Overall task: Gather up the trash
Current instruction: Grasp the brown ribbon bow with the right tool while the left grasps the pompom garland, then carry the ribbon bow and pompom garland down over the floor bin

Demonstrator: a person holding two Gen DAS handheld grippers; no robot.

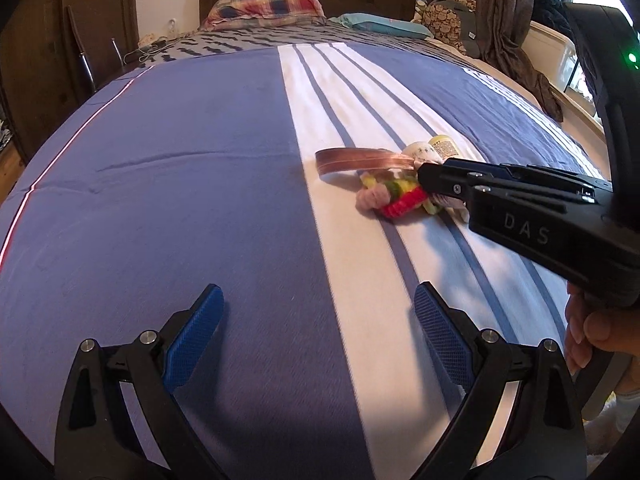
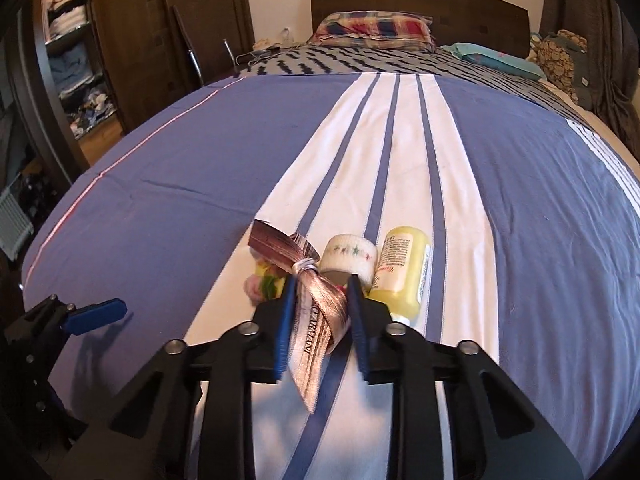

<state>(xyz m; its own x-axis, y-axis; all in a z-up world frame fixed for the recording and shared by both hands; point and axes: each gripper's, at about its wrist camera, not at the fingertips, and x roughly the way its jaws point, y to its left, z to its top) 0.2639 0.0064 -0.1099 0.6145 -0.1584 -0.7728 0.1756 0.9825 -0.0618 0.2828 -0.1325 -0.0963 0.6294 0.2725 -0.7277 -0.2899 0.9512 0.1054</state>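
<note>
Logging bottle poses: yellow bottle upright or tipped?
Tipped: the yellow bottle lies on its side on the bedspread, label up, beside the white tape roll.

Home bedroom: bed (image 2: pixel 160 168), pillow (image 2: pixel 372 26), wardrobe (image 2: pixel 120 40).

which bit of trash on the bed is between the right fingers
The pinkish ribbon, tied with a silver band. The white roll, yellow bottle and fuzzy colourful bundle lie beyond or beside the right gripper.

Both views look down at a slant along the bed (image 1: pixel 180 168) toward the headboard (image 2: pixel 420 4). The left wrist view sits back and leftward, seeing the right tool (image 1: pixel 424 176) enter from its right. The right wrist view hangs close over the ribbon (image 2: pixel 316 300), which both share.
</note>
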